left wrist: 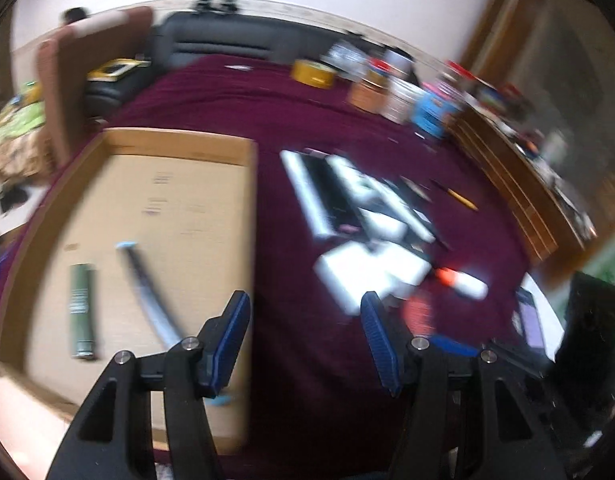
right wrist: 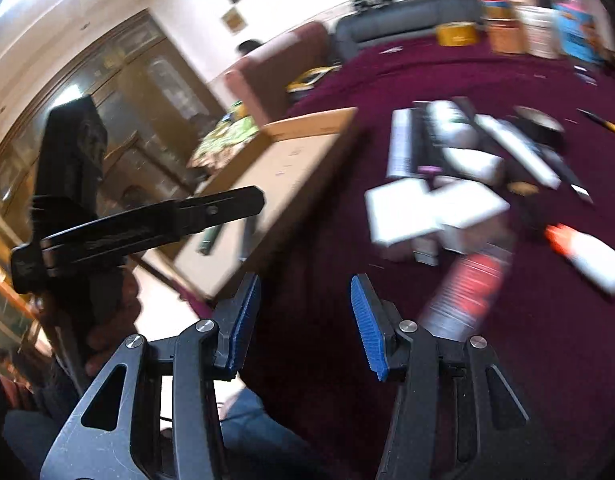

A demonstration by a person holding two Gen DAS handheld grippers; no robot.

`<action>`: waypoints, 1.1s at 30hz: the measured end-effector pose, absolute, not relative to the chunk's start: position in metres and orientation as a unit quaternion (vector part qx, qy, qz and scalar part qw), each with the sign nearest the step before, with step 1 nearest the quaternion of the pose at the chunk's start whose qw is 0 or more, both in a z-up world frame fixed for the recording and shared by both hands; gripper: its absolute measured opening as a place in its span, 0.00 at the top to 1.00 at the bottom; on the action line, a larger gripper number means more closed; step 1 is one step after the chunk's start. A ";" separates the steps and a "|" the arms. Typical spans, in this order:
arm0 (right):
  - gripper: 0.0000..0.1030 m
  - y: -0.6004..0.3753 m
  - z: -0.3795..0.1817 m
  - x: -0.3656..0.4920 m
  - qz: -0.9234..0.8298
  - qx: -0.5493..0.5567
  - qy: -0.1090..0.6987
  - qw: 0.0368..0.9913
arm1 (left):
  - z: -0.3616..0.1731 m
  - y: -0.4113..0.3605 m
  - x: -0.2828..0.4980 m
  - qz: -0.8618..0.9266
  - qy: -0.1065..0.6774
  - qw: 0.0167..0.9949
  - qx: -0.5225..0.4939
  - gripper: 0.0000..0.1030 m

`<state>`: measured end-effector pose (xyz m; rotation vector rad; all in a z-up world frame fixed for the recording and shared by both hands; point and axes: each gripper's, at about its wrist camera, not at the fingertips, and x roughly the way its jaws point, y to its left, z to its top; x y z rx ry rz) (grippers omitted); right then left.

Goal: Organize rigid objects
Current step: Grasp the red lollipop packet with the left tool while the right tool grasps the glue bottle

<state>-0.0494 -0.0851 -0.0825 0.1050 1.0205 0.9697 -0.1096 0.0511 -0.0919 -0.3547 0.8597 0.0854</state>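
A shallow cardboard box lies on the maroon cloth, holding a green tube and a slim grey tool. Right of it is a blurred pile of white boxes, remotes and a white glue bottle with an orange cap. My left gripper is open and empty above the box's right edge. My right gripper is open and empty over the cloth; the box, white boxes, glue bottle and a red-and-black tube lie ahead of it.
Jars, cartons and a yellow tape roll stand along the table's far edge. A yellow pencil lies right of the pile. A dark sofa and wooden cabinet surround the table. The left gripper's body shows in the right view.
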 end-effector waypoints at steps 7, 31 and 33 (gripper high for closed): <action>0.54 -0.139 -0.067 -0.006 0.360 0.021 0.444 0.820 | -0.109 0.007 -0.091 -0.015 0.452 0.878 -0.155 0.44; 0.73 -0.161 -0.121 0.045 0.236 0.022 0.501 0.832 | -0.145 -0.041 -0.047 -0.057 0.519 0.842 -0.137 0.39; 0.73 -0.164 -0.121 0.044 0.233 0.029 0.499 0.834 | -0.148 -0.045 -0.044 -0.063 0.521 0.839 -0.145 0.40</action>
